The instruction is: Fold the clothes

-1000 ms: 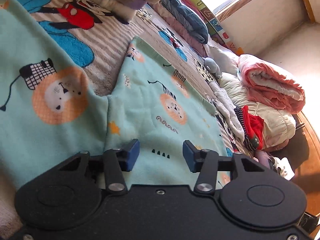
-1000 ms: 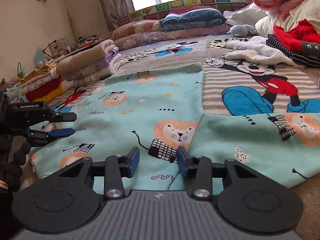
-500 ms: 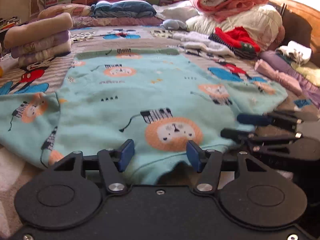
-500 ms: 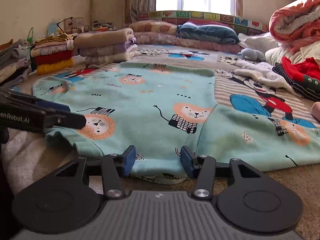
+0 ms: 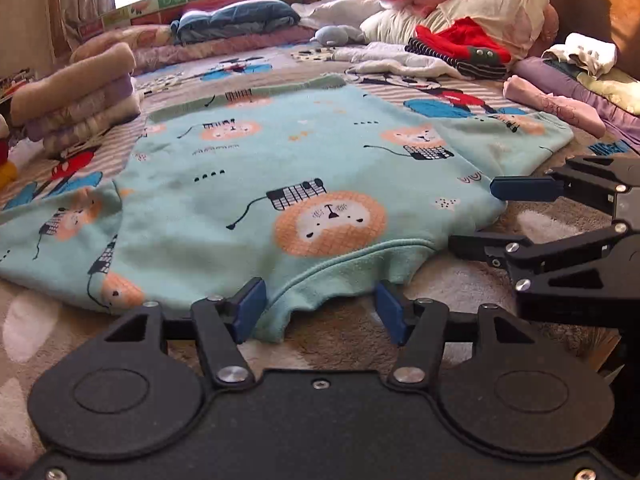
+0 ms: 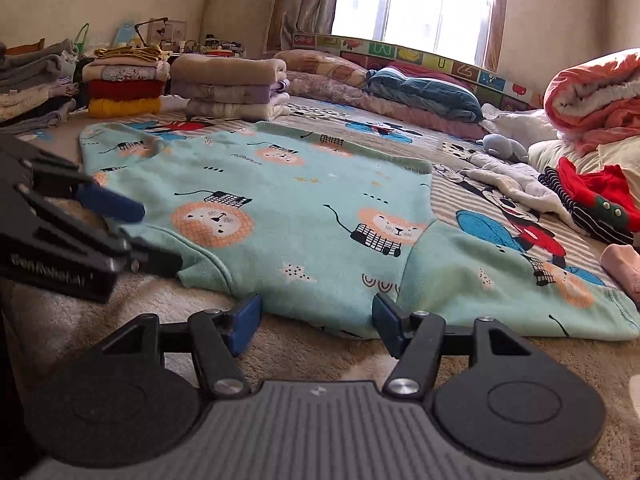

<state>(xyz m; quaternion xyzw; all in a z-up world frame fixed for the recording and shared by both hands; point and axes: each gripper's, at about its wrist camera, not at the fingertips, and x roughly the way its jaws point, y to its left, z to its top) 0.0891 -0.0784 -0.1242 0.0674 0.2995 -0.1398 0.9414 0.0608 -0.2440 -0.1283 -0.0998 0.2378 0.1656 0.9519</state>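
My left gripper [image 5: 320, 311] sits low at the near edge of the bed [image 5: 352, 344], its fingers spread on either side of the collar of the mint lion-print sweatshirt [image 5: 304, 168] — nothing pinched. My right gripper [image 6: 316, 318] is spread too, at the sweatshirt's near shoulder, gripping nothing. The sweatshirt lies flat across the Mickey blanket [image 6: 508, 216], sleeves out to both sides. Beyond it, a stack of folded towels [image 6: 232, 88] stands by the bed's far left edge, and a heap of unfolded clothes [image 5: 460, 48] lies toward the far right corner — pillows [image 6: 424, 96] behind.
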